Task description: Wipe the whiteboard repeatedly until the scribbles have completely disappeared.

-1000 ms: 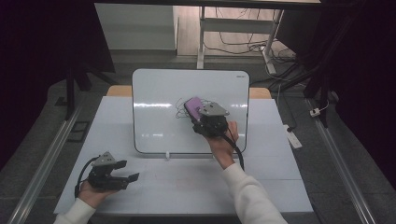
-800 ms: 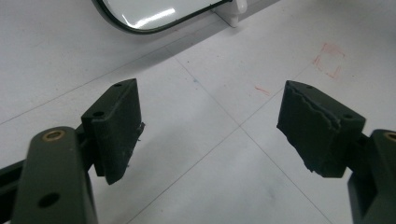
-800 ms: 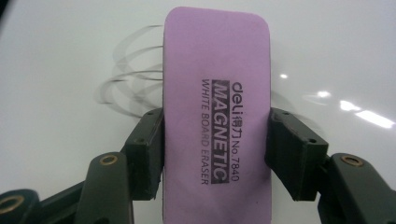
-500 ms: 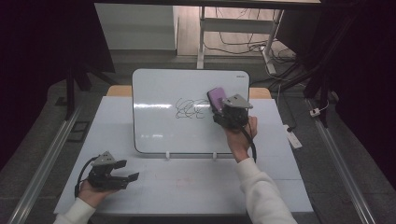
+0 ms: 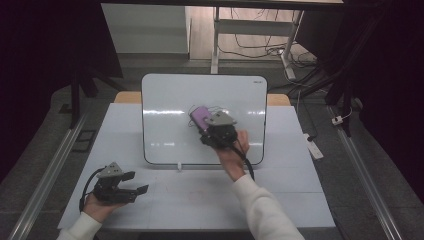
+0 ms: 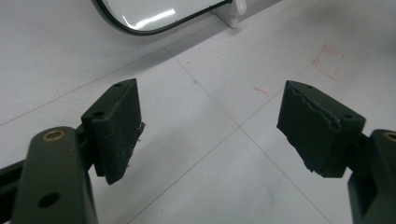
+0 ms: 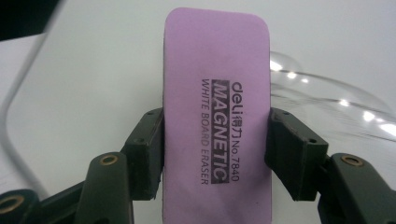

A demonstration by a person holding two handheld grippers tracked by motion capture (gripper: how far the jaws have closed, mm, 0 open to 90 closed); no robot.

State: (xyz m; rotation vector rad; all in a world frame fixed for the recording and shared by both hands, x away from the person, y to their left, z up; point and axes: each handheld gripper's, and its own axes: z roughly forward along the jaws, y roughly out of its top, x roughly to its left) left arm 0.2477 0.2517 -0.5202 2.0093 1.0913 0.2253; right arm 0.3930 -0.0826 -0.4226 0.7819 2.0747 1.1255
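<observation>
Purple eraser (image 7: 217, 116) sits clamped in the right gripper (image 5: 214, 129), flat on the whiteboard (image 5: 165, 100) near its middle, bare board all around. It has slid back left since half a second ago. Left gripper (image 6: 210, 130) rests on the table (image 5: 290, 200), jaws apart, empty.

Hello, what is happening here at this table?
A person is wiping a whiteboard that stands on the table. The right hand-held gripper is shut on a purple eraser and presses it against the board, where some dark scribbles remain. The left hand-held gripper rests on the table with its jaws open and nothing between them.
</observation>
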